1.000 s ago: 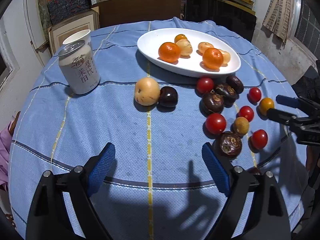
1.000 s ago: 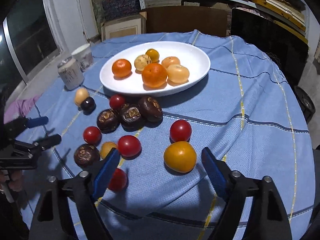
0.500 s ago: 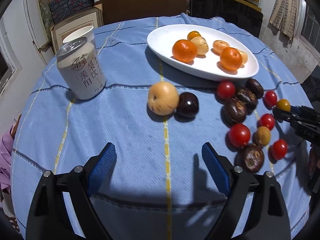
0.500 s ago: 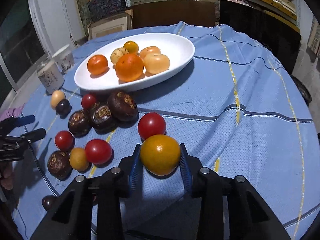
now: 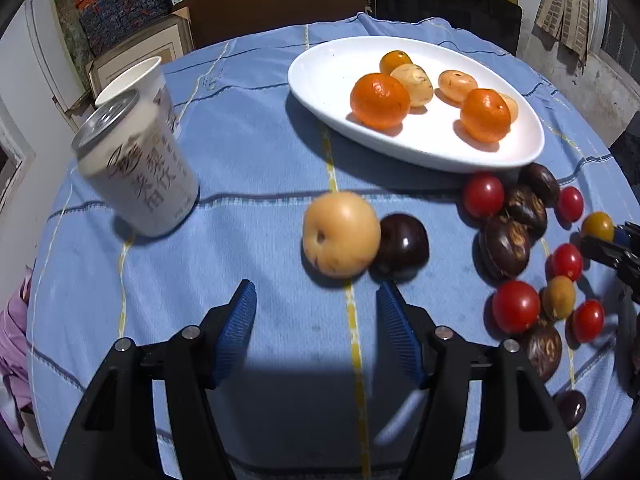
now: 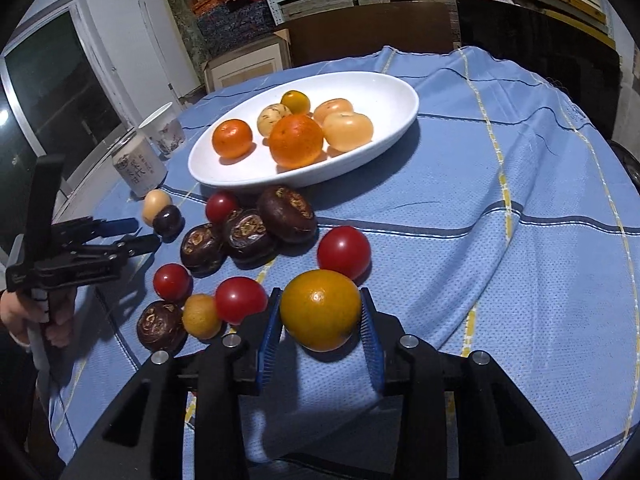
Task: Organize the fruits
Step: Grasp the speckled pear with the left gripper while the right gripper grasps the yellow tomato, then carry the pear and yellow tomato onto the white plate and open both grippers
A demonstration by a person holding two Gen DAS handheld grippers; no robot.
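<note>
A white oval plate (image 5: 328,76) (image 6: 384,92) on the blue cloth holds oranges and pale fruits. My right gripper (image 6: 320,300) is shut on a yellow-orange fruit (image 6: 320,312), with both blue pads pressed on its sides just above the cloth. My left gripper (image 5: 316,300) points down at the cloth and its jaws are closing with nothing between them. A pale yellow round fruit (image 5: 340,234) lies just beyond its tips, touching a dark plum (image 5: 404,242). The left gripper (image 6: 132,234) also shows in the right wrist view, near that pair.
A drink can (image 5: 136,176) and a paper cup (image 5: 136,80) stand at the left. Red tomatoes (image 6: 344,252) and dark brown fruits (image 6: 286,214) cluster in front of the plate. Dark chairs and shelves stand behind the table.
My right gripper closed on the yellow-orange fruit. My left gripper moved forward towards the pale fruit and the dark plum, and its jaws narrowed.
</note>
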